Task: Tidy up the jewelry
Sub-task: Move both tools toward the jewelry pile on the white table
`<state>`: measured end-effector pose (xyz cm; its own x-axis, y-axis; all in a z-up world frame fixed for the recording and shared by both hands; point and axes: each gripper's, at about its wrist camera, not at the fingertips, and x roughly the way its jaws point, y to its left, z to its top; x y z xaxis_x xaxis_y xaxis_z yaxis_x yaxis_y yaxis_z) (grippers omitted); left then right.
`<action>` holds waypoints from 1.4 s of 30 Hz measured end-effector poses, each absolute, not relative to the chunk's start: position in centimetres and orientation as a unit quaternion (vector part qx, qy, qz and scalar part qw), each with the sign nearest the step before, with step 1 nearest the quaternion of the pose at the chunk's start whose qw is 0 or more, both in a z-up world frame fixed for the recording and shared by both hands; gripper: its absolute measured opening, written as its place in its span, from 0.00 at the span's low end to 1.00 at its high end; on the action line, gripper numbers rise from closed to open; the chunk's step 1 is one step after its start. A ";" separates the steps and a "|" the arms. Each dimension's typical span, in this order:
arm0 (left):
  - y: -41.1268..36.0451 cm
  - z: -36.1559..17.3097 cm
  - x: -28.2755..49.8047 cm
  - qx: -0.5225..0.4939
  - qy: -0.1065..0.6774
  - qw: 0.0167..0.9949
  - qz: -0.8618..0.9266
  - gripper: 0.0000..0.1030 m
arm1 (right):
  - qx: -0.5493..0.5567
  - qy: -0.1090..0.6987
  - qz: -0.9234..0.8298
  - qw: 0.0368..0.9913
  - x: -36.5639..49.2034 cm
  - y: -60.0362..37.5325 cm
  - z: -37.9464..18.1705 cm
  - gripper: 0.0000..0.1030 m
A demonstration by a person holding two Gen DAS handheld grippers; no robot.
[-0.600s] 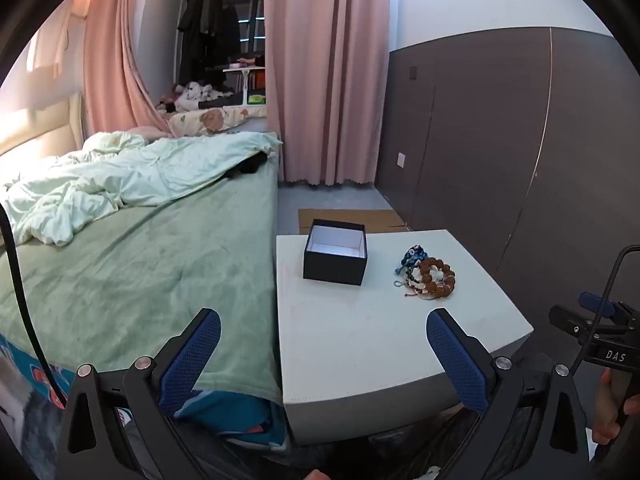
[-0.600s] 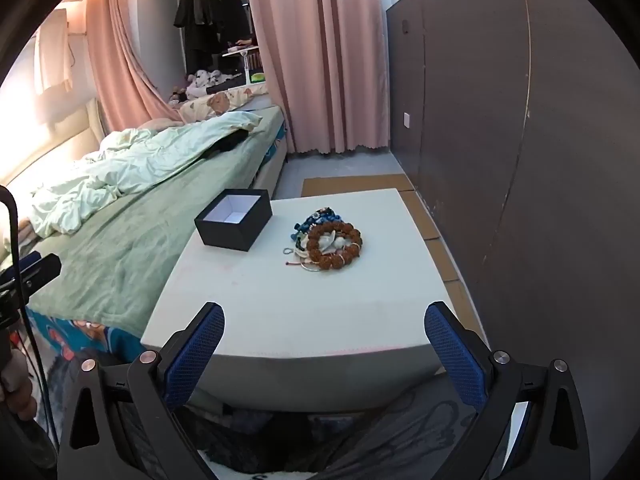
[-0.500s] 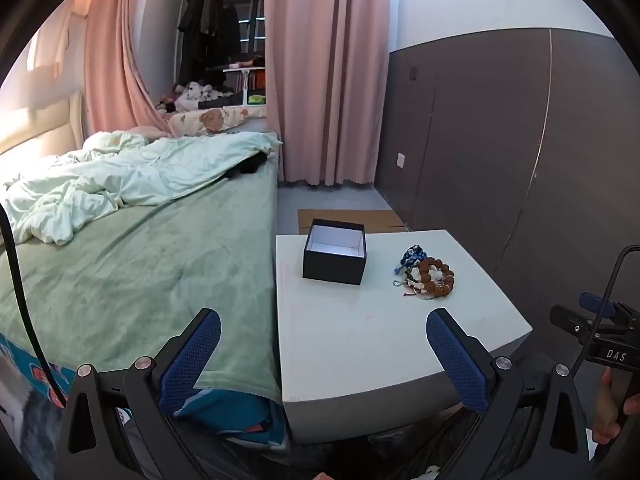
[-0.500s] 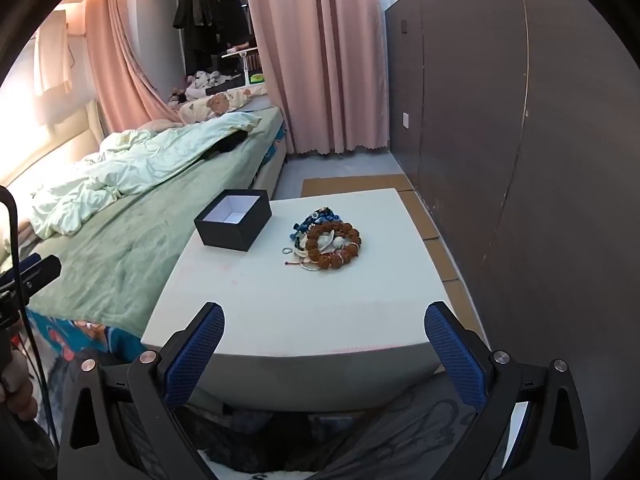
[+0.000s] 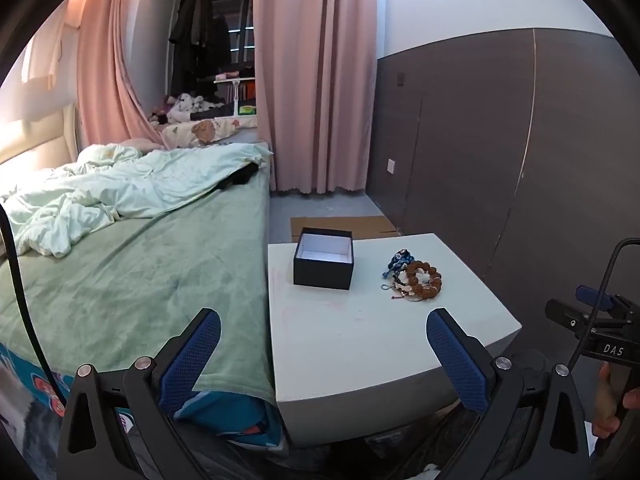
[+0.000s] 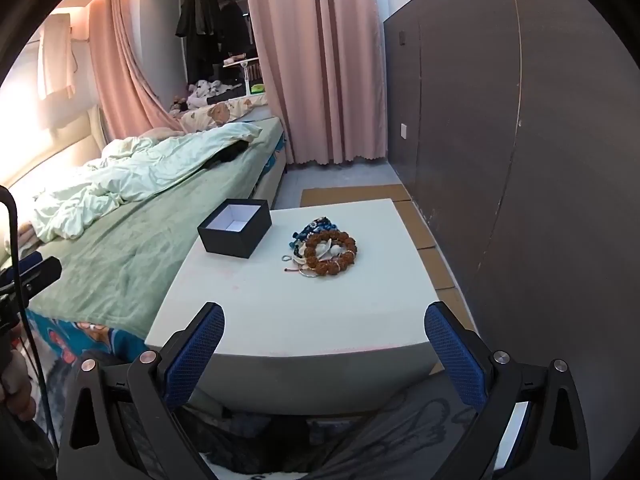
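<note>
A pile of jewelry (image 5: 414, 279) lies on a white low table (image 5: 360, 340): a brown bead bracelet, a blue beaded piece and thin strings. It also shows in the right wrist view (image 6: 326, 251). An open black box (image 5: 324, 257) with a white inside stands left of the pile, also seen in the right wrist view (image 6: 236, 233). My left gripper (image 5: 322, 356) is open and empty, short of the table's near edge. My right gripper (image 6: 322, 350) is open and empty, at the near edge of the table (image 6: 296, 312).
A bed with a green cover (image 5: 120, 272) and a rumpled pale duvet lies left of the table. A dark panelled wall (image 6: 520, 160) runs along the right. Pink curtains (image 5: 316, 80) hang at the back. Cardboard (image 6: 356, 193) lies on the floor beyond the table.
Both grippers have shifted very slightly; the view of the table is almost the same. Both stay open and empty.
</note>
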<state>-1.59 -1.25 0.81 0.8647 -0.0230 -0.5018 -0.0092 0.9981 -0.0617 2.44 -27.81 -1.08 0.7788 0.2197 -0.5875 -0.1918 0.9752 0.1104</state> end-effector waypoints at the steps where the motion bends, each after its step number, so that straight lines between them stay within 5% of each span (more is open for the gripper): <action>1: -1.4 0.8 -1.8 -0.030 0.258 0.966 -0.006 1.00 | 0.023 0.313 0.109 0.943 2.3 -27.9 -1.0 0.98; 42: -4.2 2.4 -2.8 -0.030 0.229 0.972 -0.034 1.00 | 0.063 0.280 0.097 0.953 0.1 -30.8 -0.5 0.98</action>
<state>-2.84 -4.17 2.36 0.8932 -0.0805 -0.4424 0.0530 0.9958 -0.0743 0.13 -30.78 -0.46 0.8240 0.2201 -0.5222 -0.1497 0.9733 0.1740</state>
